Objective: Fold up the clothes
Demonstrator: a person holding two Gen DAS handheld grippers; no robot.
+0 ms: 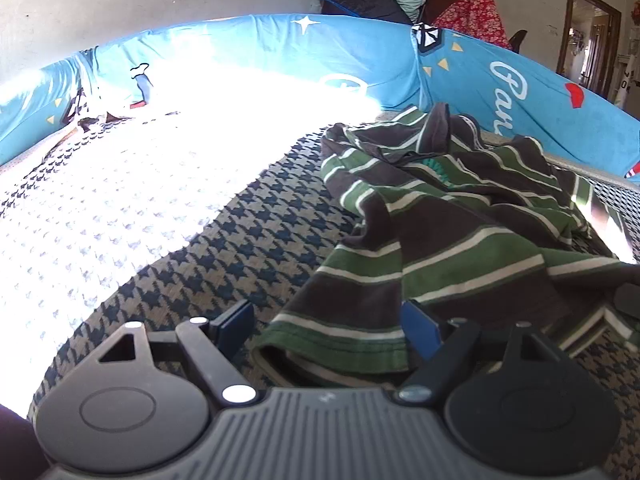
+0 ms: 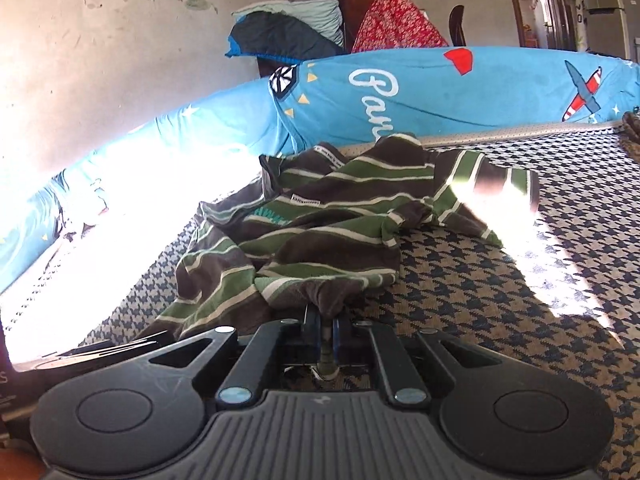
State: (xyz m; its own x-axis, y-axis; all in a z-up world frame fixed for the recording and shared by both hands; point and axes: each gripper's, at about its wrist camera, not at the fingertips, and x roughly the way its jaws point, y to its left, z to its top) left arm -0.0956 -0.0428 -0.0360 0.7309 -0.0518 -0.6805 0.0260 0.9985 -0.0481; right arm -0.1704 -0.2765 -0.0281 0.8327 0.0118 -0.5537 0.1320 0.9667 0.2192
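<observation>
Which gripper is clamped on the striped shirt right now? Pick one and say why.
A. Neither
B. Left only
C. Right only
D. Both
C: the right gripper has its jaws shut on a bunched fold of the striped shirt, while the left gripper is open with the hem lying loose between its fingers.

Brown shirt [image 2: 320,236] with green and white stripes, navy-and-tan houndstooth cover [image 1: 224,248], bright blue printed bumper [image 2: 440,92]

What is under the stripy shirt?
The striped shirt lies crumpled on a houndstooth cover, which shows around it. Anything else beneath the shirt is hidden.
</observation>
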